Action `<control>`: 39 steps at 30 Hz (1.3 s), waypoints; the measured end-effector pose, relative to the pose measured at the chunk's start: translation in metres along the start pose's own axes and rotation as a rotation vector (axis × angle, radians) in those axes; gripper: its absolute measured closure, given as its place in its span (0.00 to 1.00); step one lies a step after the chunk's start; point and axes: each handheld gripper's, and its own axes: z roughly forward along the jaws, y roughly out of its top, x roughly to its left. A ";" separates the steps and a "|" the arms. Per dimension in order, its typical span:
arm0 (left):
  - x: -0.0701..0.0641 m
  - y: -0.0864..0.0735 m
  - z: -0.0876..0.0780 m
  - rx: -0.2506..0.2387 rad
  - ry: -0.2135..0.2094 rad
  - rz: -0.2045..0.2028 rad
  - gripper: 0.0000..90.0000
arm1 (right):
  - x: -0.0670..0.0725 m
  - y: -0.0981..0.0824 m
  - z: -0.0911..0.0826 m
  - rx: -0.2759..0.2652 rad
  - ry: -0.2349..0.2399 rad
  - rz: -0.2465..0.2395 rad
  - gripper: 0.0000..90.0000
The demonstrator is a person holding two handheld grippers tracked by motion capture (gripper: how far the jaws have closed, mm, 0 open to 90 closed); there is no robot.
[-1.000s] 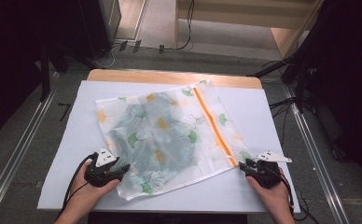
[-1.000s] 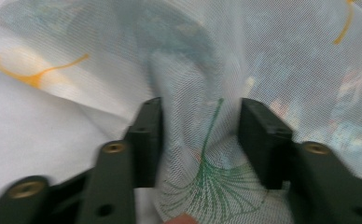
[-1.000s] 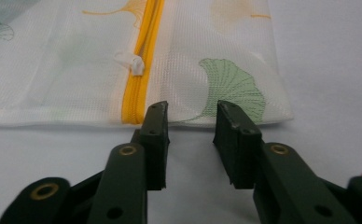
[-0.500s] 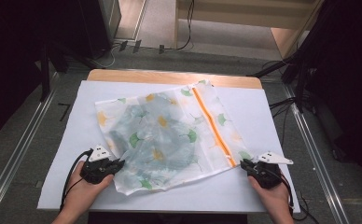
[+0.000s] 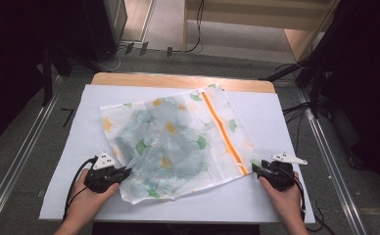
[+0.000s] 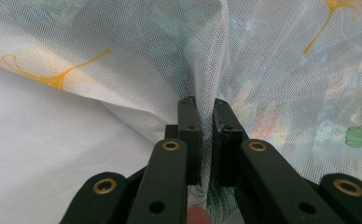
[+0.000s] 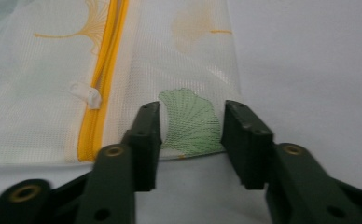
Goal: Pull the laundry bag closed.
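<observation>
On white table cover, mesh bag

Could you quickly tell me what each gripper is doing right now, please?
Left gripper: shut, pinching a fold of the mesh laundry bag.
Right gripper: open, jaws just been widening, either side of the bag's corner, not pressing it.

left tool clamped onto mesh bag, right tool opening
</observation>
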 end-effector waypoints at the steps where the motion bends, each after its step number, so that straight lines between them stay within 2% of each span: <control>1: 0.000 0.000 0.000 0.000 -0.004 -0.008 0.95 | 0.000 0.000 0.000 0.002 0.001 -0.003 0.77; 4: 0.001 0.000 0.000 0.000 -0.012 -0.013 0.96 | 0.000 0.001 0.001 0.010 0.007 -0.009 0.94; 6: 0.001 0.000 0.000 0.001 -0.012 -0.011 0.96 | 0.000 0.001 0.001 0.010 0.021 -0.021 0.99; 9: 0.002 0.001 -0.002 0.002 -0.007 -0.002 0.96 | 0.002 0.000 0.000 0.009 0.040 -0.050 1.00; 14: 0.007 0.000 -0.005 -0.012 0.001 -0.018 0.97 | 0.006 -0.002 -0.004 0.008 0.072 -0.074 1.00; 23: 0.018 0.000 -0.006 -0.030 0.029 -0.044 0.96 | 0.015 -0.013 -0.016 0.008 0.126 -0.068 1.00; 39: 0.040 0.002 -0.007 -0.050 0.089 -0.090 0.96 | 0.036 -0.024 -0.028 0.026 0.199 -0.091 1.00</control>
